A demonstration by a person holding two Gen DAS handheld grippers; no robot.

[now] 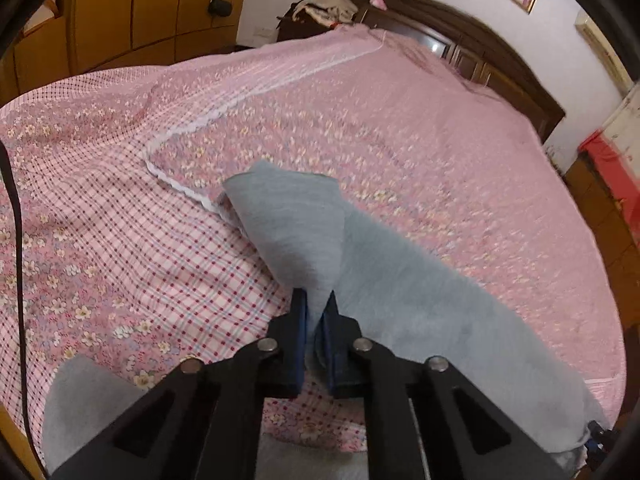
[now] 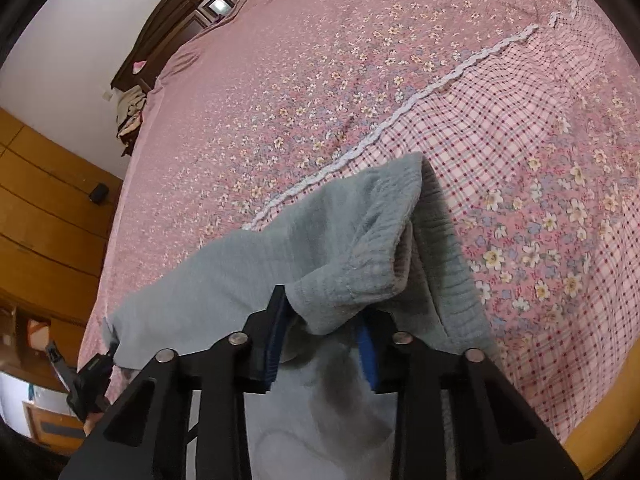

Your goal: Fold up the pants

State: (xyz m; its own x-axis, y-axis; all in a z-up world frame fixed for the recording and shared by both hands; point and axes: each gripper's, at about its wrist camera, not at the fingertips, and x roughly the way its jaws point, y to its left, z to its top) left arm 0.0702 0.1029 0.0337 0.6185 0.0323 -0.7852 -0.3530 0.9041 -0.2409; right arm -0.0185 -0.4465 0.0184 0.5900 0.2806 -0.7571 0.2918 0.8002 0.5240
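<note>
Grey-blue pants (image 1: 400,300) stretch across the pink floral bedspread (image 1: 400,120), one end raised into a folded peak. My left gripper (image 1: 316,312) is shut on a pinch of the pants, which rise from between its blue pads. In the right wrist view the ribbed waistband of the pants (image 2: 360,248) tents up off the bed. My right gripper (image 2: 324,320) is shut on this bunched waistband, and the cloth covers most of the right pad. The left gripper (image 2: 92,376) shows small at the far corner of the cloth.
A dark wooden headboard (image 1: 480,52) closes the far side of the bed. A wooden wardrobe (image 1: 140,8) stands at the left, with a pile of clothes (image 1: 324,8) on a bedside stand. A black cable (image 1: 16,220) hangs along the left edge. A white lace strip (image 2: 400,116) crosses the bedspread.
</note>
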